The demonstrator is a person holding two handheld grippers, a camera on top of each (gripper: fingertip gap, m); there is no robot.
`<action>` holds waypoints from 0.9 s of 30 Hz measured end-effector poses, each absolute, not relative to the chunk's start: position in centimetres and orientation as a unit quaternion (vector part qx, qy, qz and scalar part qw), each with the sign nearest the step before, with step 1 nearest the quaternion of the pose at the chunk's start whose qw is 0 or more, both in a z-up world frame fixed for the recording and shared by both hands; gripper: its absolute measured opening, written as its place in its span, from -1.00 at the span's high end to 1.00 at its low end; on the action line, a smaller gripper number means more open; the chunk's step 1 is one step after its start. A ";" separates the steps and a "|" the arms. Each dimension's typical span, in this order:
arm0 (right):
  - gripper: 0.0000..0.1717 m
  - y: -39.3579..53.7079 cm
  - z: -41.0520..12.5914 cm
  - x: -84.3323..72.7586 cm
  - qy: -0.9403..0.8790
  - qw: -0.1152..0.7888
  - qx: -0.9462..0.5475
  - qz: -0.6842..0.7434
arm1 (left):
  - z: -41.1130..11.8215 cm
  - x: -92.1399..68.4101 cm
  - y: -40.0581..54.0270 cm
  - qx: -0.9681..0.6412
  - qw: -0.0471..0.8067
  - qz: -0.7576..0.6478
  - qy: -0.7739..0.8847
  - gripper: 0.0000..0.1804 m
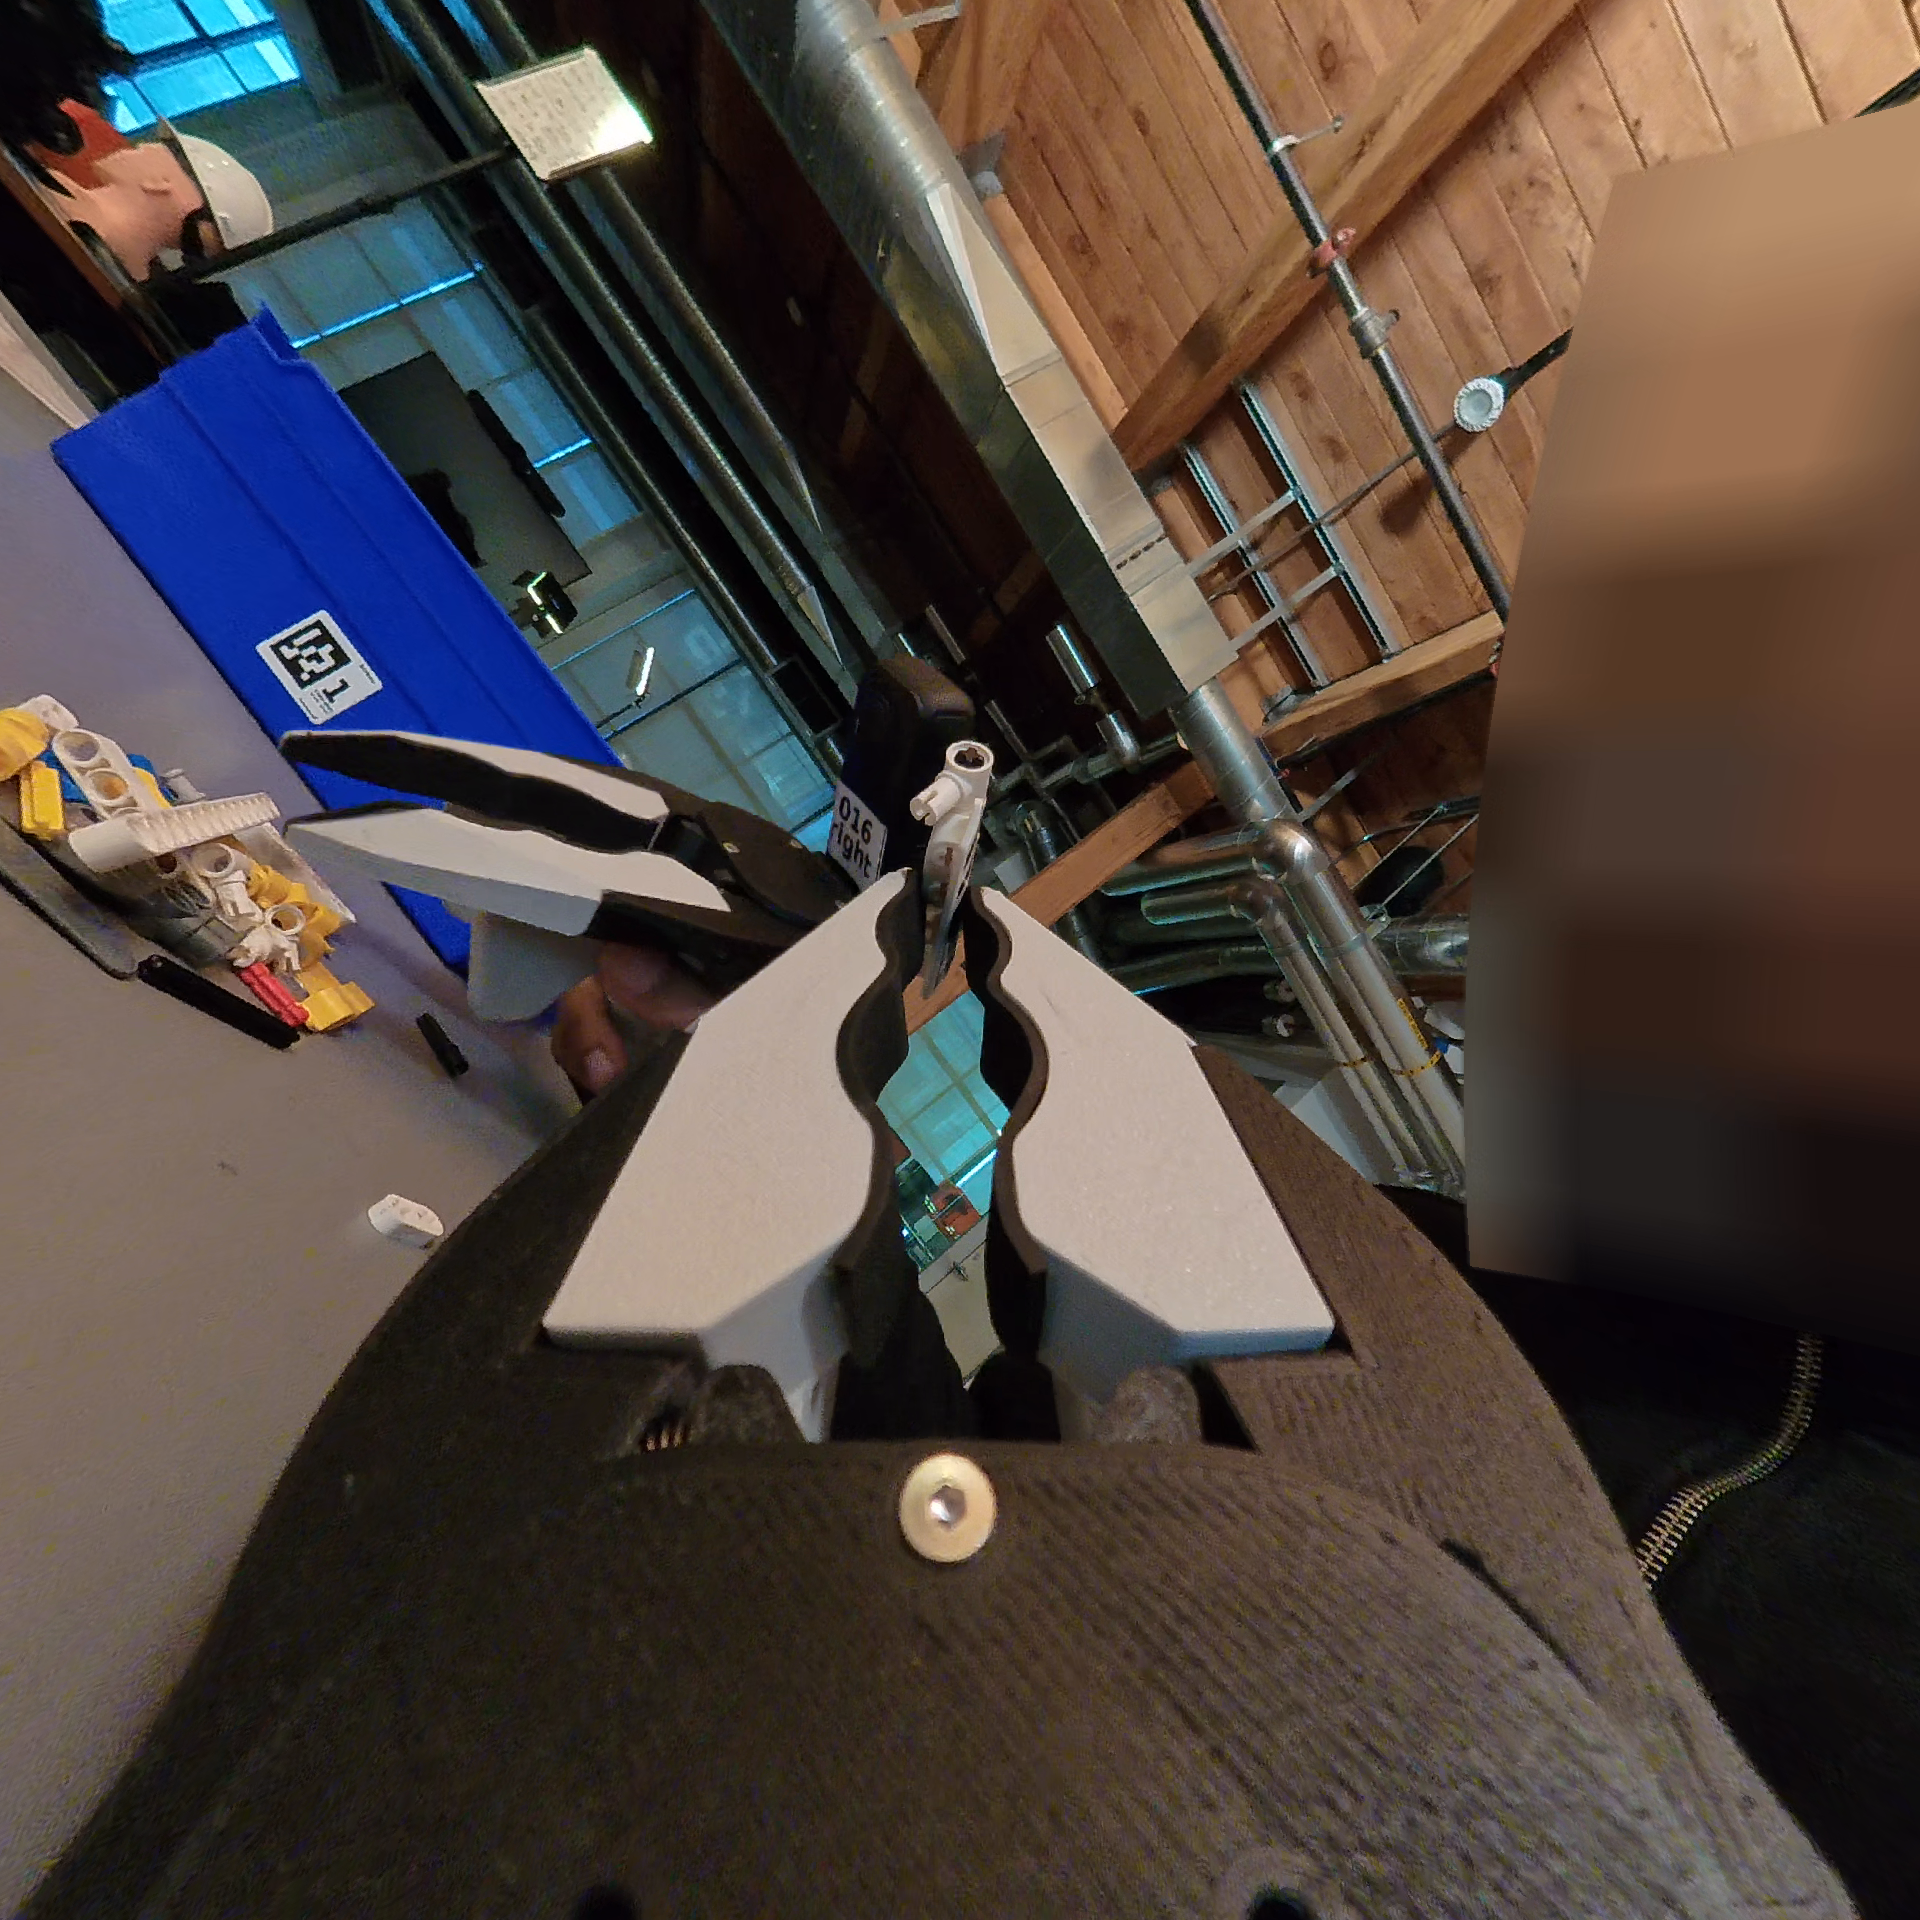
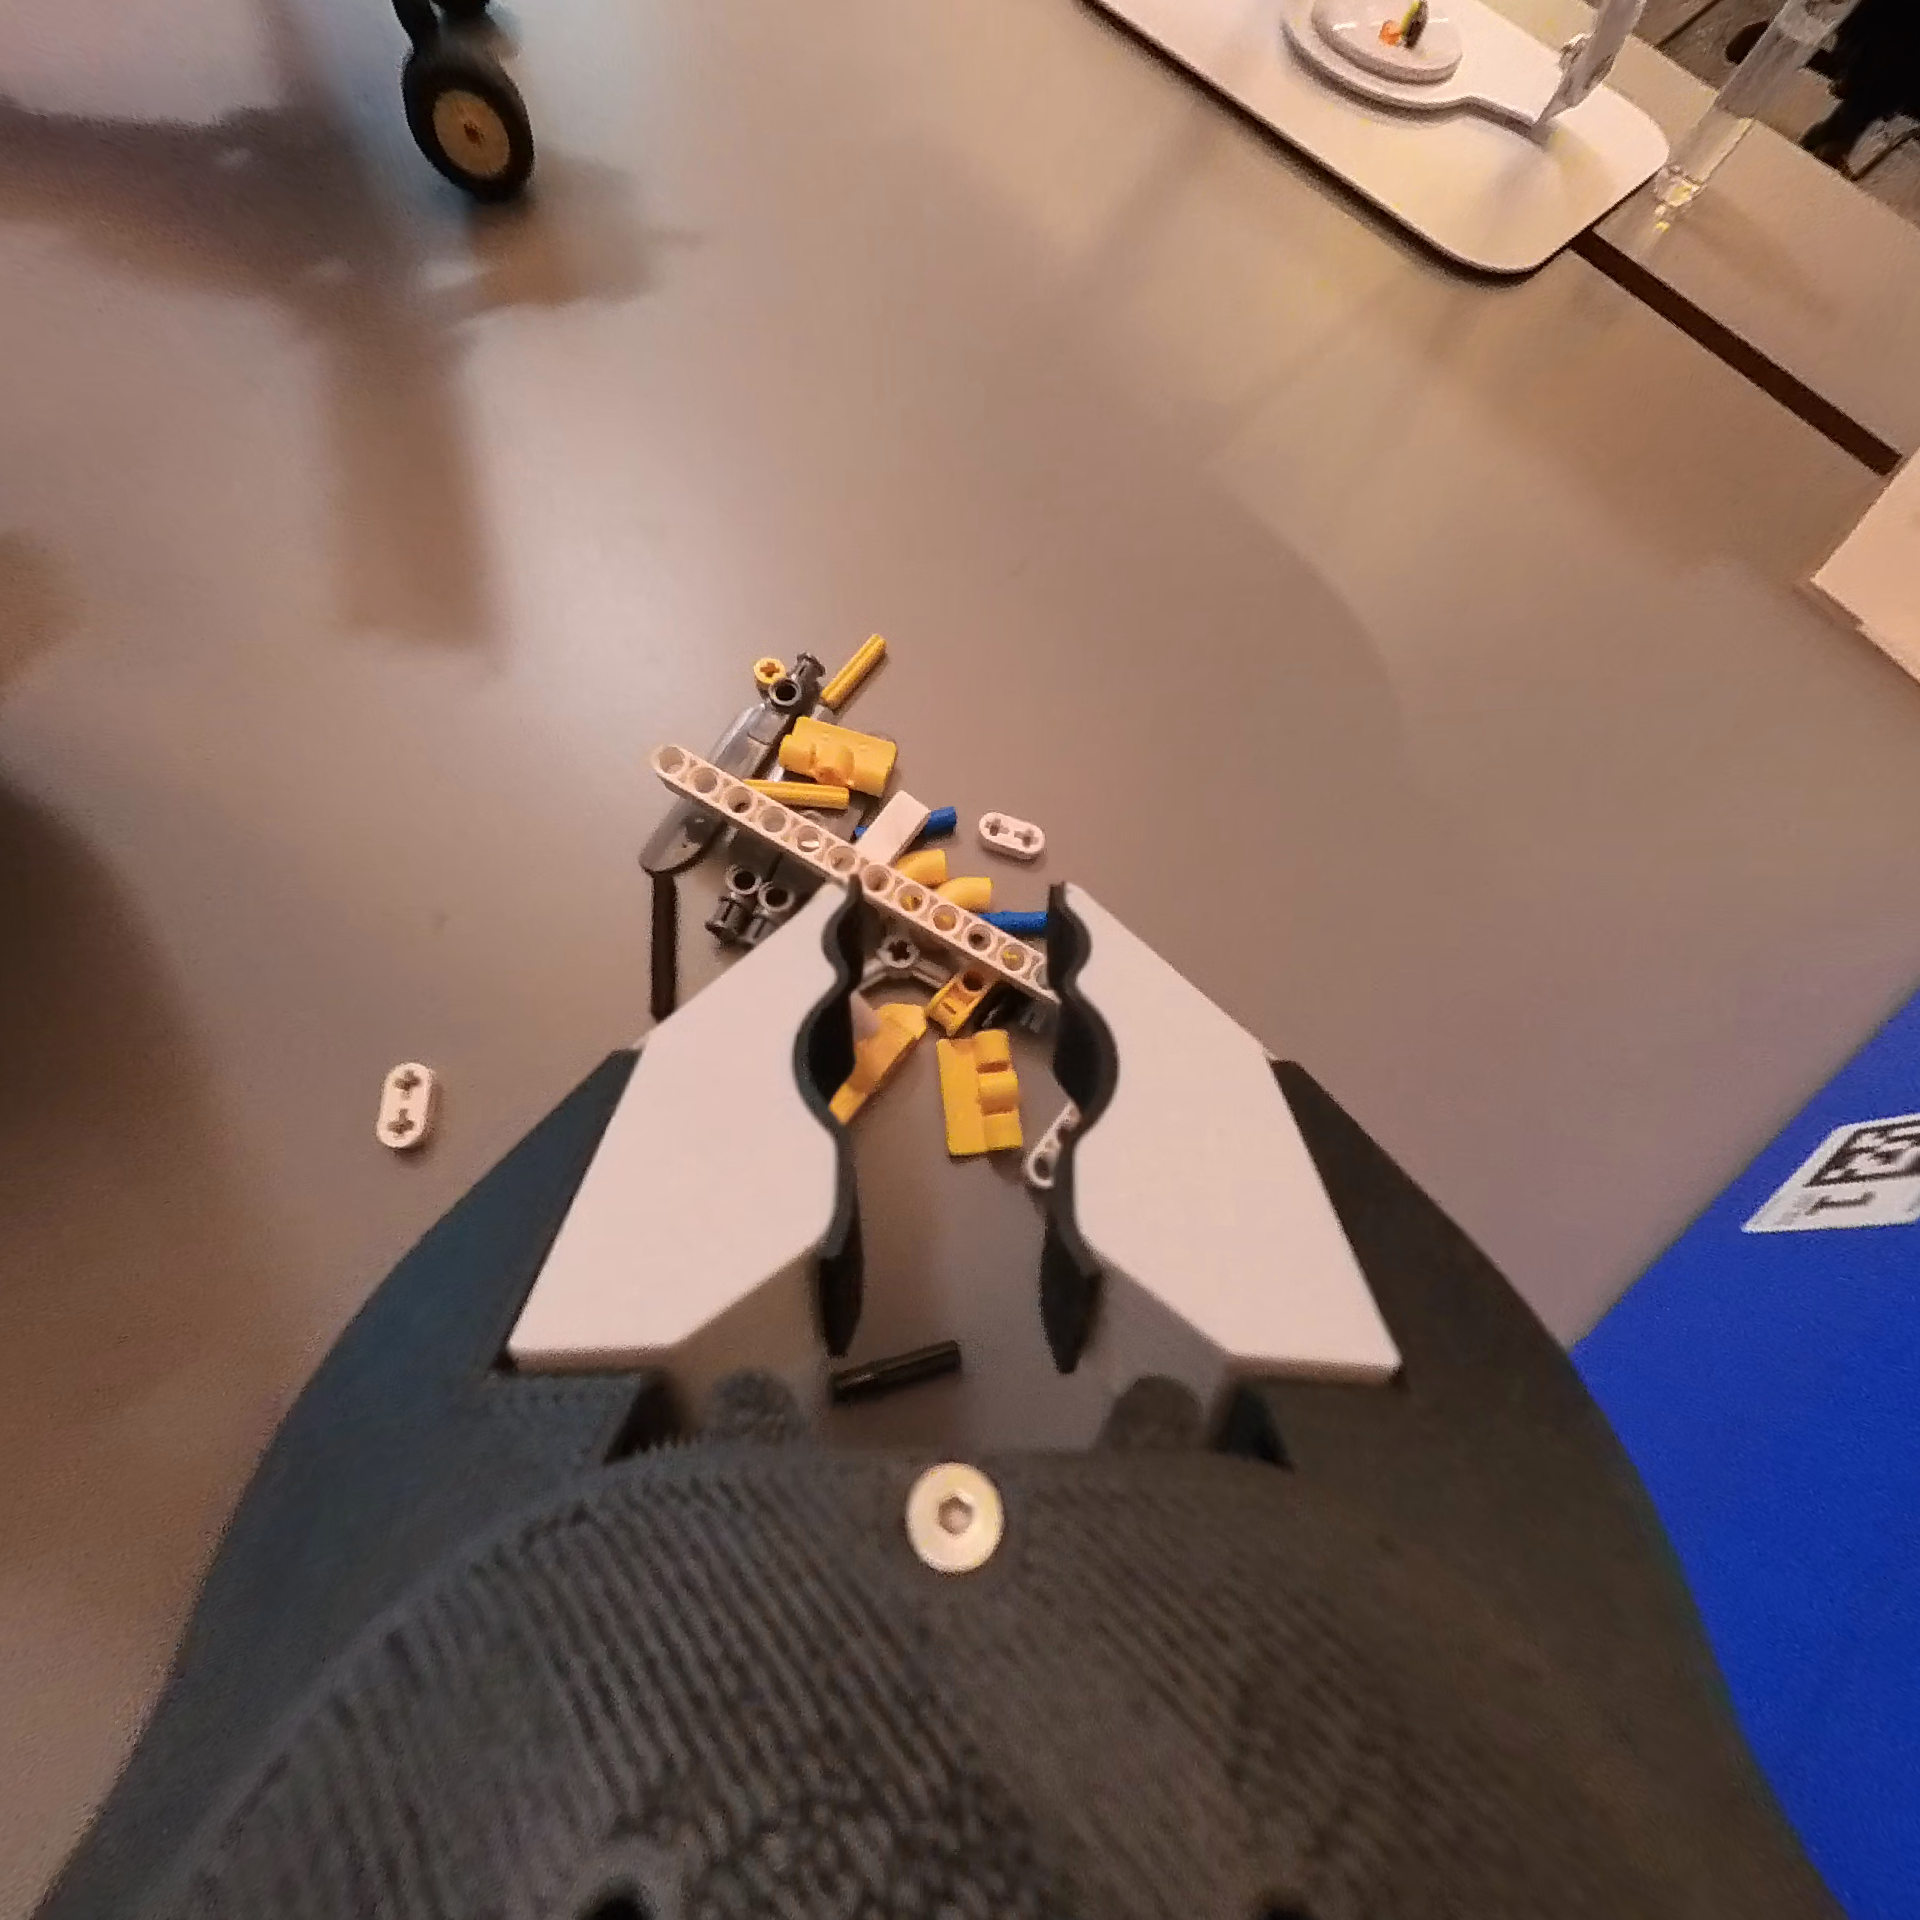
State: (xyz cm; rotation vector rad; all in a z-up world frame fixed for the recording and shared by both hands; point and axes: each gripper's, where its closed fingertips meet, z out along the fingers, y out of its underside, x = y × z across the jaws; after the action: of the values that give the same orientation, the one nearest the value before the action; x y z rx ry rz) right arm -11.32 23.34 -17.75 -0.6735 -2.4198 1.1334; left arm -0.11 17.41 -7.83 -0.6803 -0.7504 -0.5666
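Observation:
My left gripper (image 1: 943,902) is lifted off the table and tilted up toward the ceiling. It is shut on a small white toy connector piece (image 1: 954,826) that sticks up out of its tips. My right gripper (image 2: 954,902) is open and empty. It hovers over a pile of small toy building parts (image 2: 883,904) on the grey table (image 2: 1143,520): a long white beam with holes (image 2: 847,857), yellow blocks (image 2: 977,1101), blue pins and grey connectors. The right gripper also shows in the left wrist view (image 1: 301,784), open, pointing at the same pile (image 1: 177,862).
A blue bin with a square marker label (image 1: 281,540) stands beside the pile and shows at the right edge of the right wrist view (image 2: 1787,1403). Loose white links (image 2: 407,1107) and a black pin (image 2: 894,1369) lie on the table. A wheel (image 2: 470,130) and a white tray (image 2: 1455,156) sit far off. The tips of one gripper are about 15 cm away from the tips of the other.

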 end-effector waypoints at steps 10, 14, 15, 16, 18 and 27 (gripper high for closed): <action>0.94 23.4 -18.7 -11.5 -0.881 0.228 -0.205 0.361 | -7.8 -0.1 17.4 -0.319 0.837 -0.270 -0.354 0.97; 0.94 23.2 -17.5 -11.5 -0.869 0.222 -0.210 0.388 | -7.8 -0.1 17.4 -0.318 0.837 -0.270 -0.354 0.97; 0.94 23.2 -17.3 -11.6 -0.865 0.222 -0.215 0.395 | -7.8 -0.1 17.4 -0.318 0.837 -0.270 -0.354 0.97; 0.95 23.4 -17.0 -12.0 -0.861 0.228 -0.224 0.397 | -7.8 -0.1 17.4 -0.318 0.837 -0.270 -0.354 0.97; 0.95 24.5 -16.7 -13.4 -0.848 0.253 -0.262 0.384 | -7.8 -0.1 17.4 -0.318 0.837 -0.271 -0.354 0.97; 0.94 29.8 -19.3 -15.3 -0.834 0.322 -0.365 0.258 | -7.8 -0.1 17.4 -0.319 0.837 -0.271 -0.353 0.97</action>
State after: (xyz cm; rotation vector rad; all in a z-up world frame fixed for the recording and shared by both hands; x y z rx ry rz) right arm -15.27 29.81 -19.26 -0.9592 -2.1911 0.6777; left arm -0.08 17.38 -7.77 -0.6747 -0.7460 -0.5728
